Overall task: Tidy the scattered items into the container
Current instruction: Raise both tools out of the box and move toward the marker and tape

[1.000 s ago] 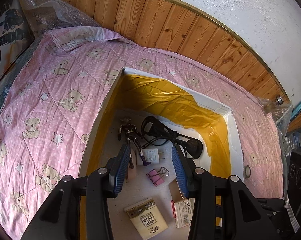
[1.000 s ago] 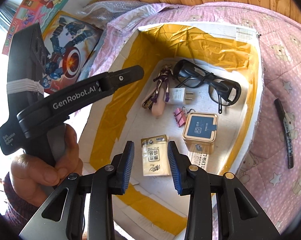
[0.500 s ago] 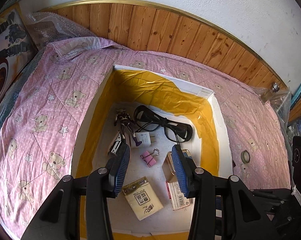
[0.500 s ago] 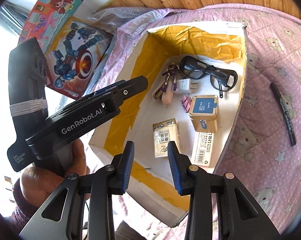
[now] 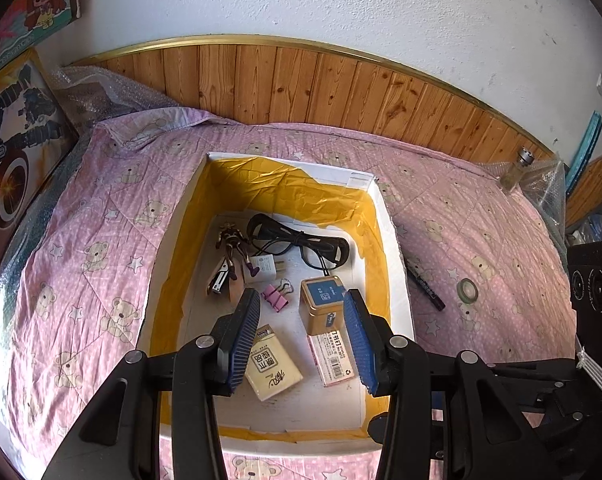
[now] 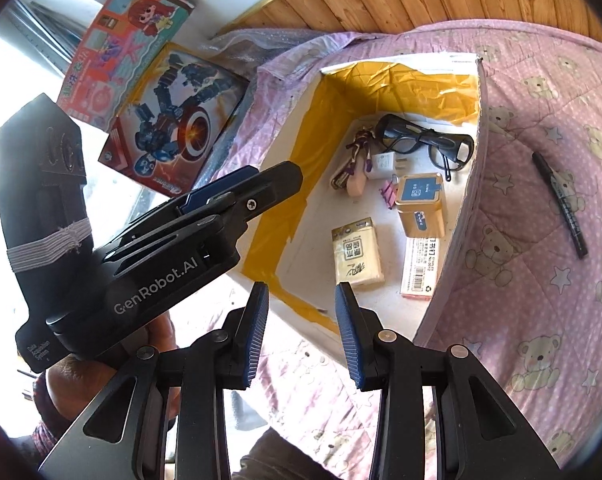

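- Black marker (image 5: pixel 425 285), left wrist view: on the pink bedspread (image 5: pixel 101 240) just outside the right wall of the container (image 5: pixel 397 264), near but apparently not touching it; long axis diagonal, one end close to the wall, other end pointing away toward the tape roll (image 5: pixel 468 290).
- Left gripper (image 5: pixel 301 340) above the container's near end, pads apart, nothing between them.
- Likely trouble here: soft quilt giving under a downward press, so the thin barrel could sink or roll out of a grip; a grasp along the long axis instead of across it liable to slip off.
- Marker (image 6: pixel 559 204), right wrist view: well right of the container wall (image 6: pixel 471 184), long axis running from upper left to lower right; which end carries the cap too small to tell.
- Right gripper (image 6: pixel 303 332) over the container's near corner, pads apart and empty, well apart from the marker.
- Further risk: left gripper (image 6: pixel 241 184) close alongside, so a sideways swing could knock the two together or clip the thin wall.
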`<state>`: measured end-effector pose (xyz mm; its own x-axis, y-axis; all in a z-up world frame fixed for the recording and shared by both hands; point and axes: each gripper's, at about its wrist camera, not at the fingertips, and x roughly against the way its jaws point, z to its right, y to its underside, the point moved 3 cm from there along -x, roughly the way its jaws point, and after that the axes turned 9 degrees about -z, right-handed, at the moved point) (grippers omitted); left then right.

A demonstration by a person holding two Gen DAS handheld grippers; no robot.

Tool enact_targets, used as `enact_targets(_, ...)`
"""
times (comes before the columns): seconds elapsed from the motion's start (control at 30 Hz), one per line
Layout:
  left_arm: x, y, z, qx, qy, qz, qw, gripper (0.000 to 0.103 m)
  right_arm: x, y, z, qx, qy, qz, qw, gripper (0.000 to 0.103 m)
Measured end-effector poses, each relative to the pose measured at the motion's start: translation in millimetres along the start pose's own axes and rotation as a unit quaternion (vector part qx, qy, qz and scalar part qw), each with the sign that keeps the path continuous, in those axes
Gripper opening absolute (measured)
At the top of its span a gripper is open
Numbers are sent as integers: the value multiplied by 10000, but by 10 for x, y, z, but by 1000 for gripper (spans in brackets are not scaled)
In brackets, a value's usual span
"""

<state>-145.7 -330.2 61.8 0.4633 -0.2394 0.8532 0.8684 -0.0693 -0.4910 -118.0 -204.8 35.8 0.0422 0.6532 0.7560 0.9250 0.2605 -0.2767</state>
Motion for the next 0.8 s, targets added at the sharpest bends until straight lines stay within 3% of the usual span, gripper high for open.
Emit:
enact_targets(0.4, 193, 336, 29, 197, 190, -11, 9996, 45, 98, 343, 7, -7, -259, 82, 9996, 38)
enact_targets(0.8, 162, 627, 360, 130, 538, -201, 9983, 45, 373, 693, 413, -485, -467, 414, 9969, 38)
